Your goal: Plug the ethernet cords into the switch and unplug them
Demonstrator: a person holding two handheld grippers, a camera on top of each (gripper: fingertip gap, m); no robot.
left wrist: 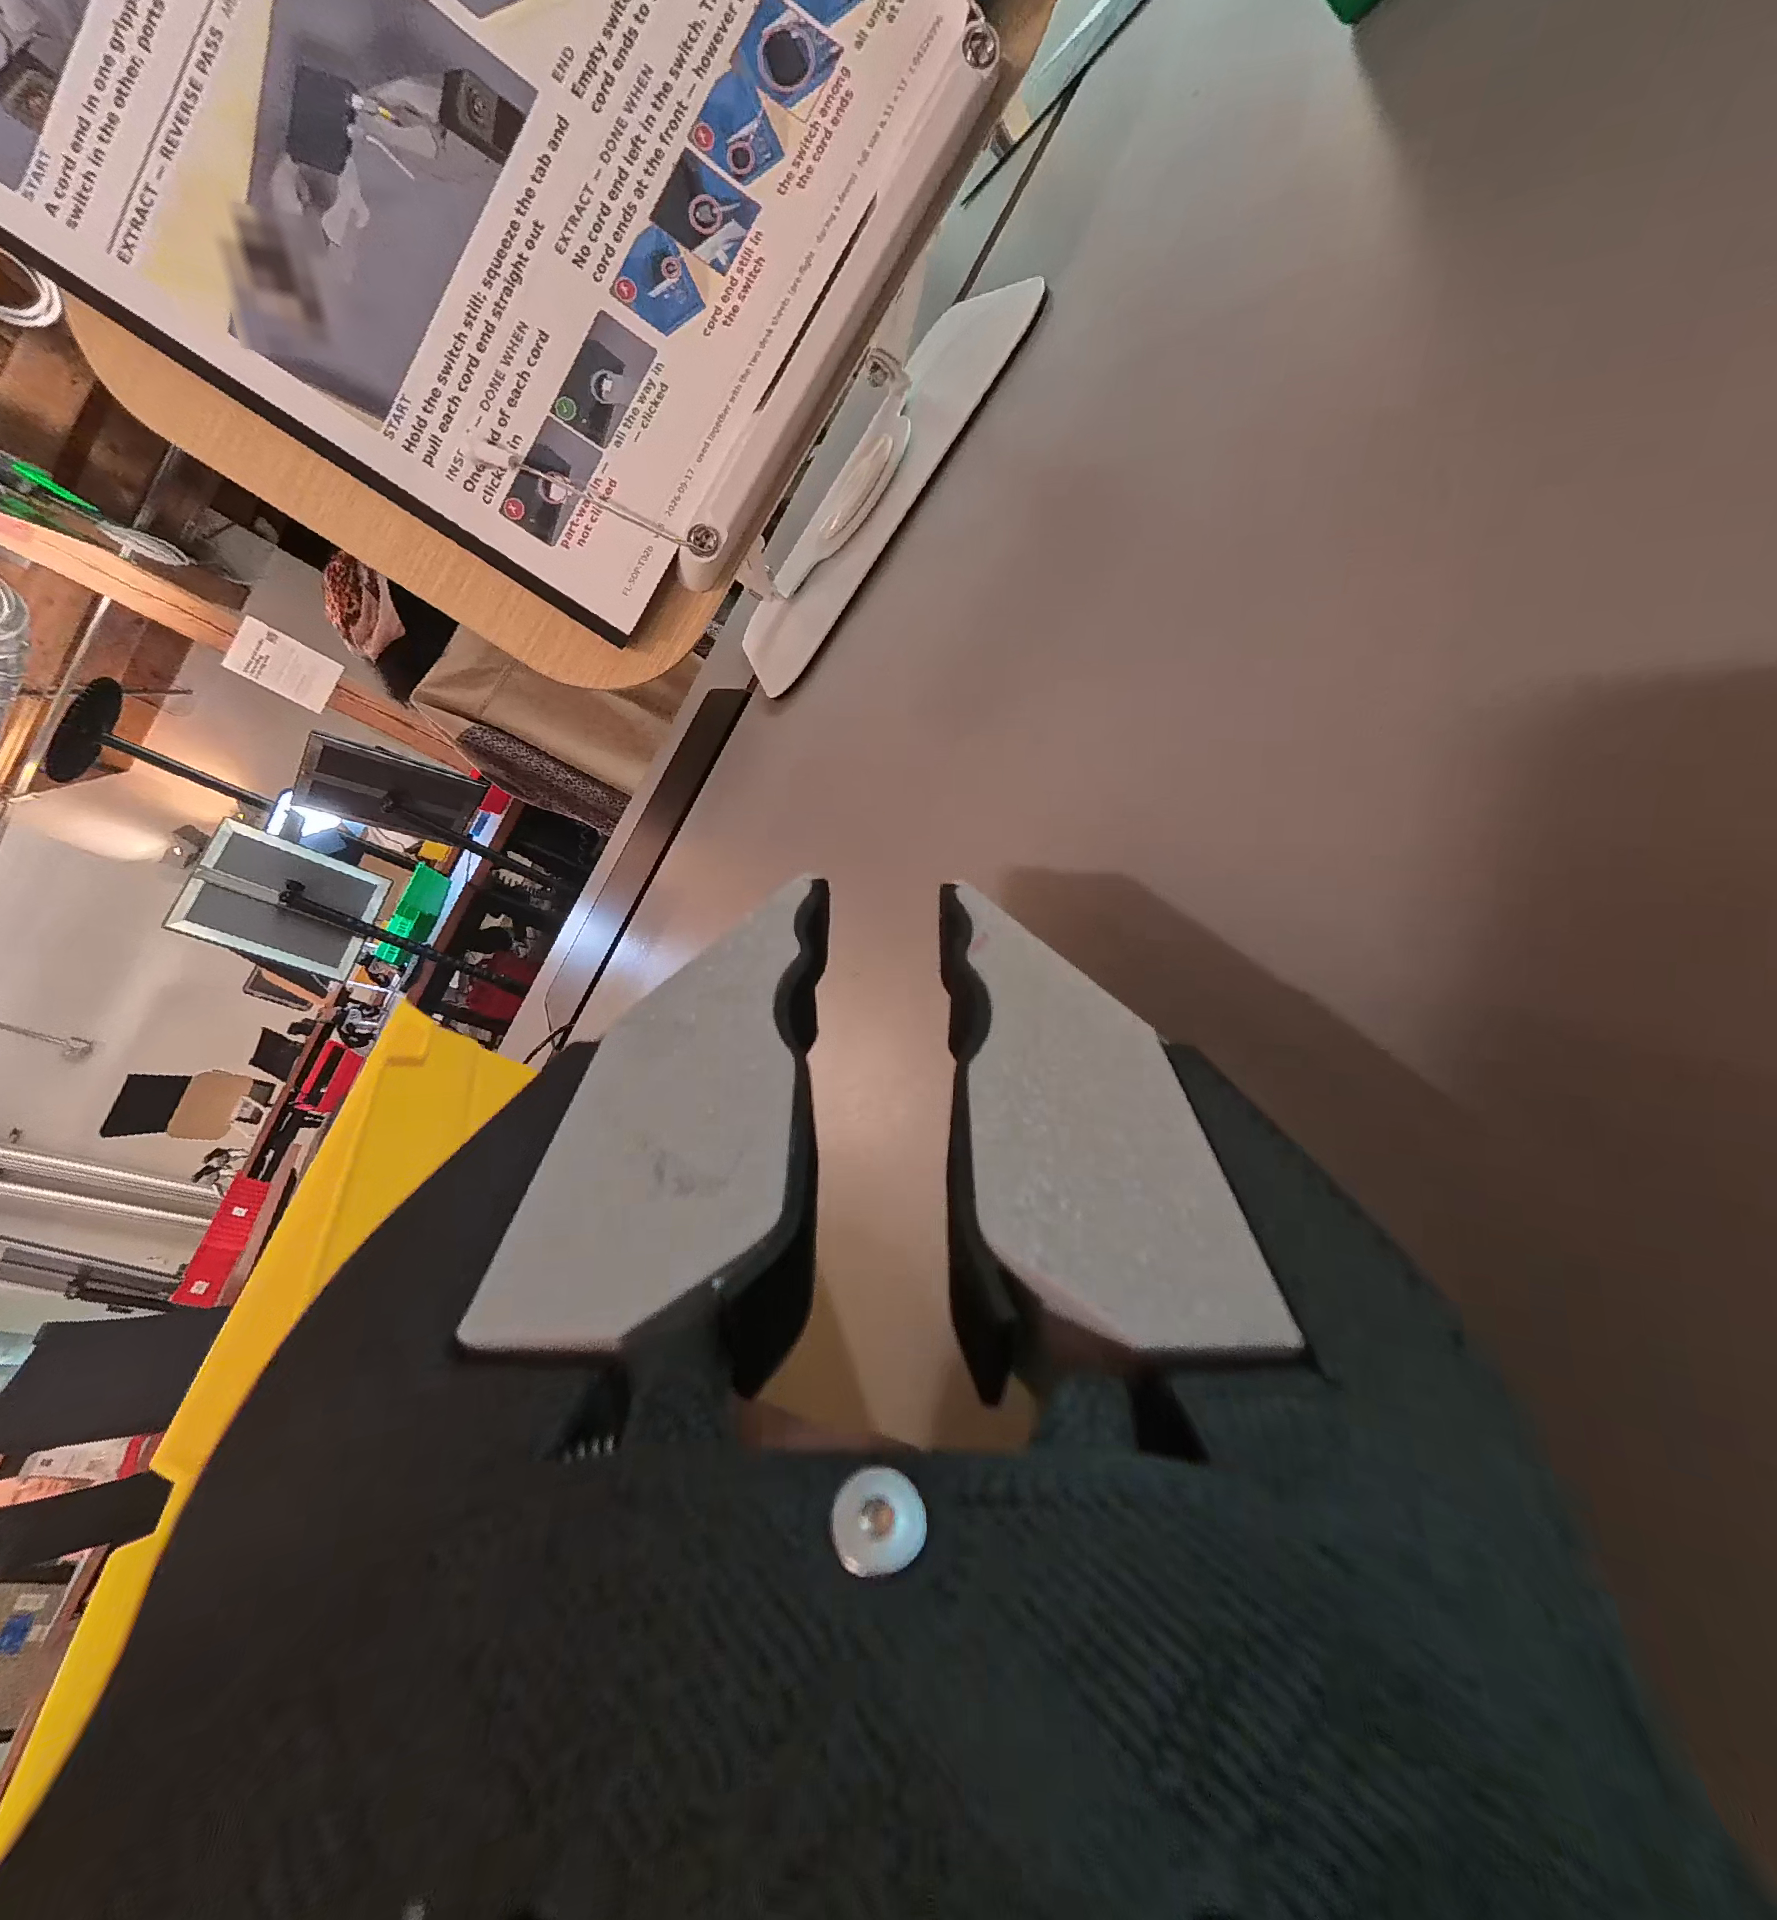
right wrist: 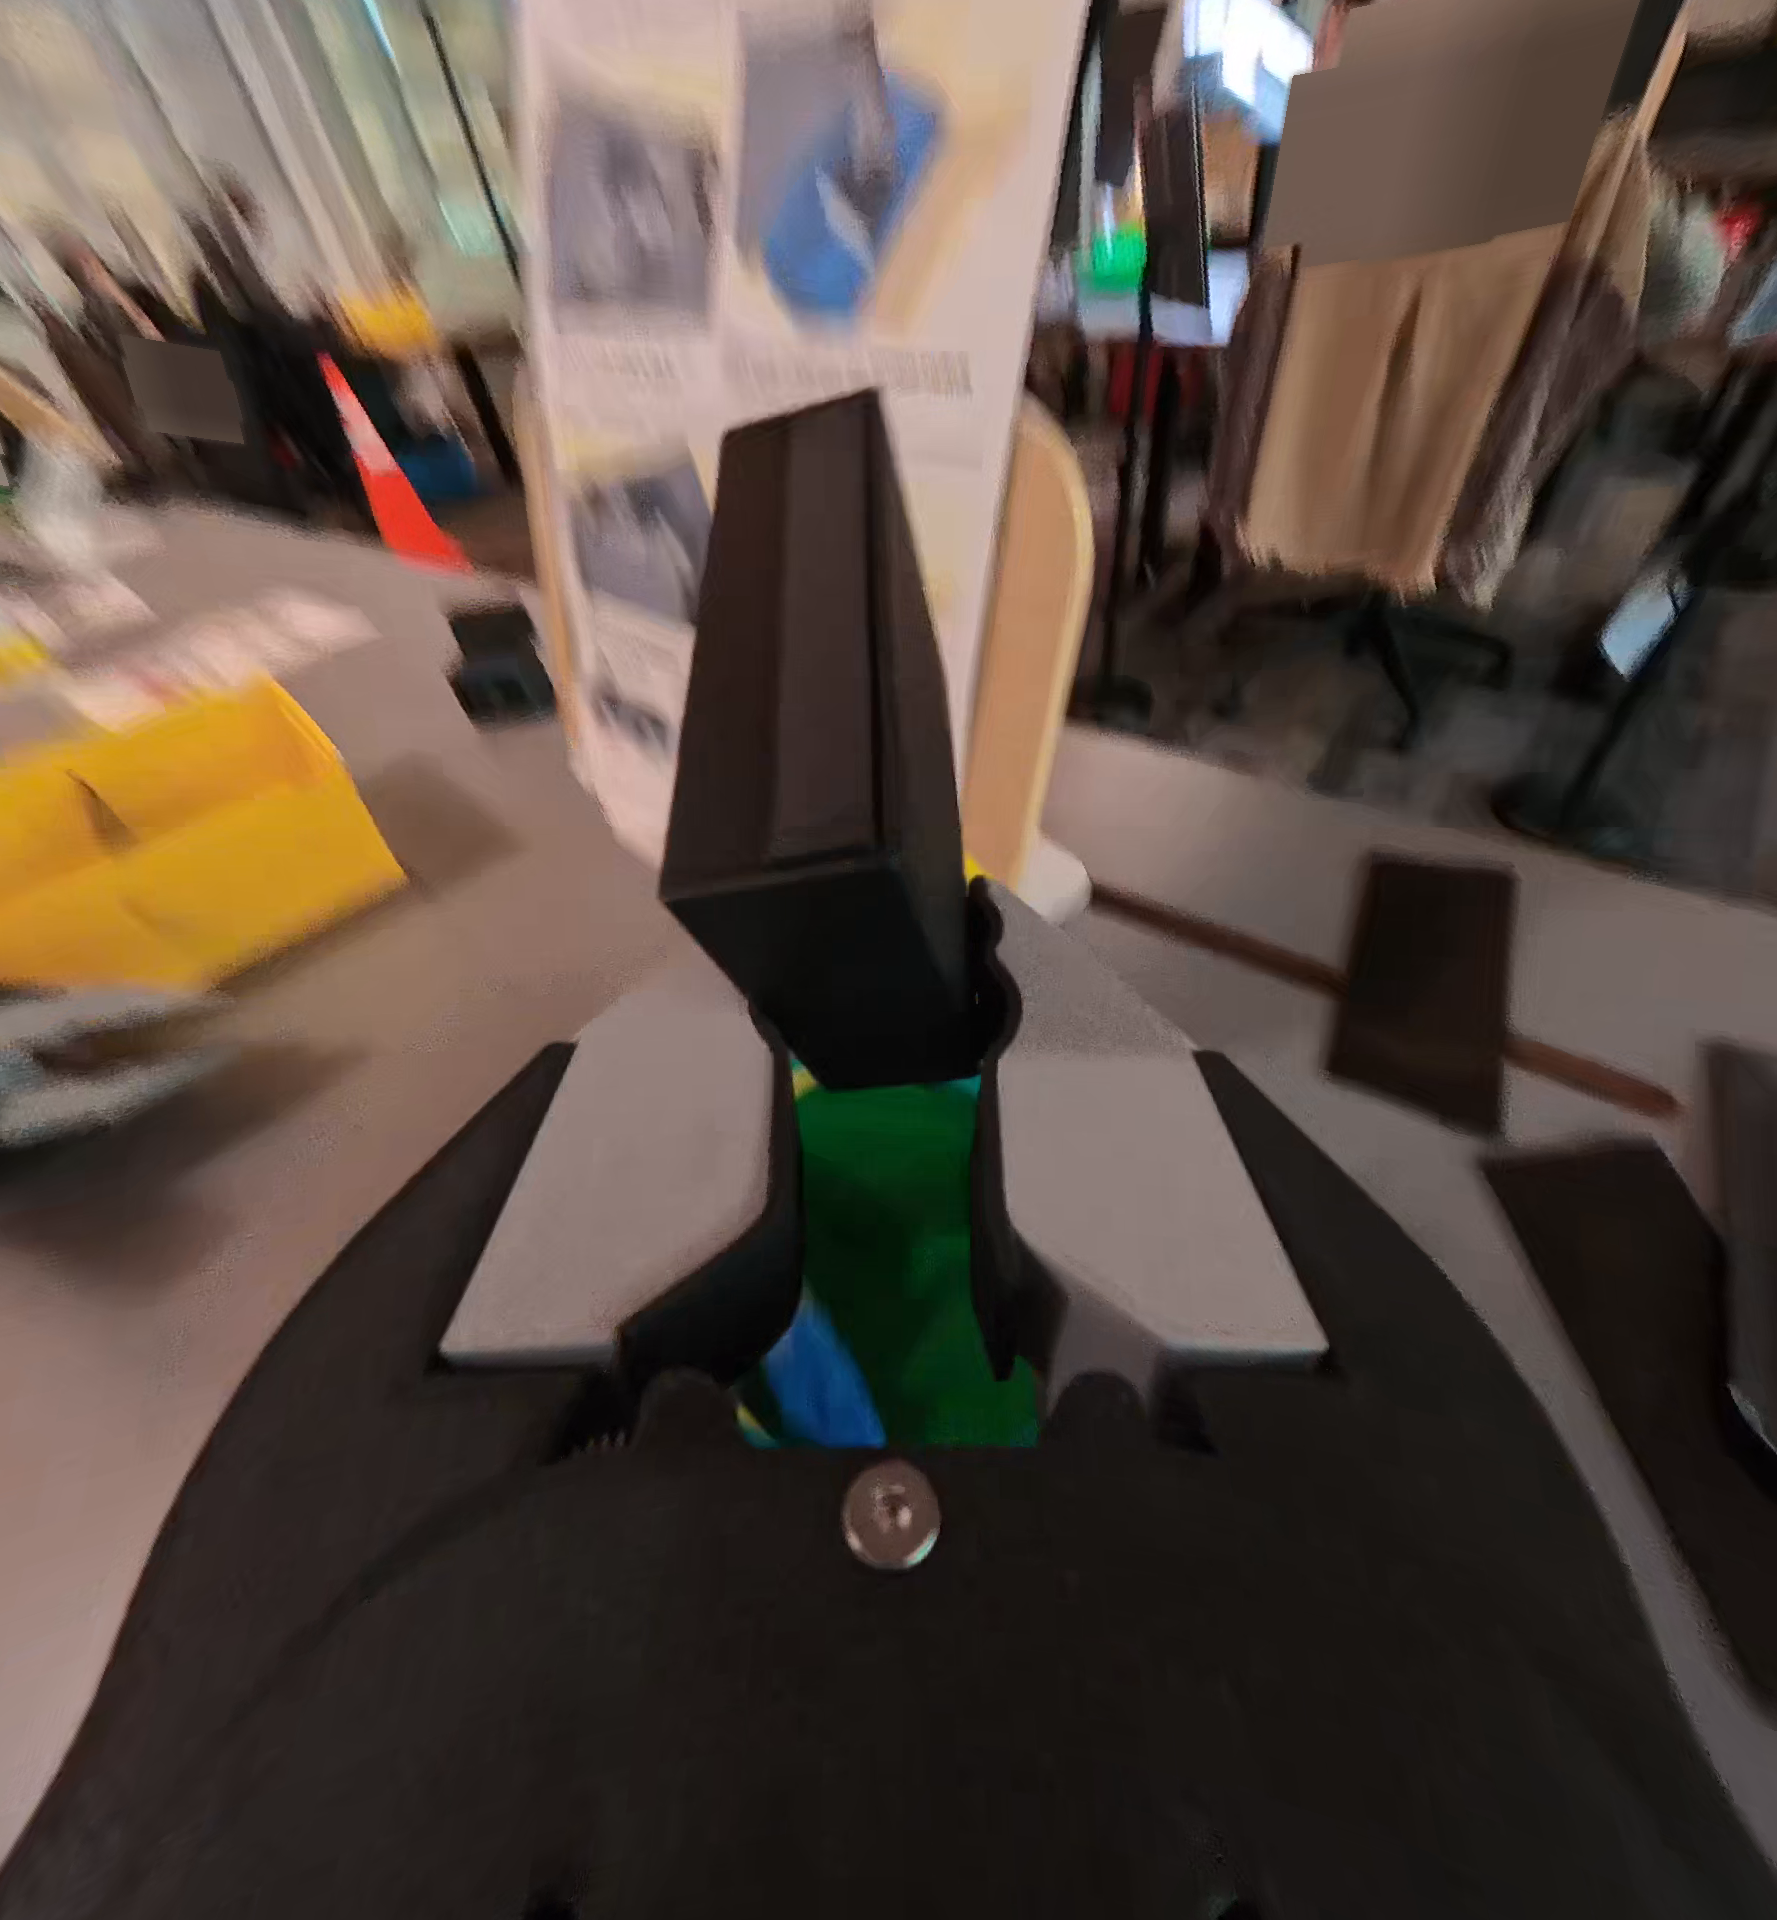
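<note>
Left wrist view is sharp, warmly lit, with a broad soft shadow across the table (left wrist: 1383,520). Right wrist view is motion-blurred, worst at the edges; both bend outward like wide-angle shots.

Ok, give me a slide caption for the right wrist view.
Right gripper clamps a black box-shaped switch above the grey table, yellow bin to the side.

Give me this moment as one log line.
right tongs: shut on black switch, lifted | left tongs: open, empty, above table | cords: none plugged in view | yellow bin: on table
</note>
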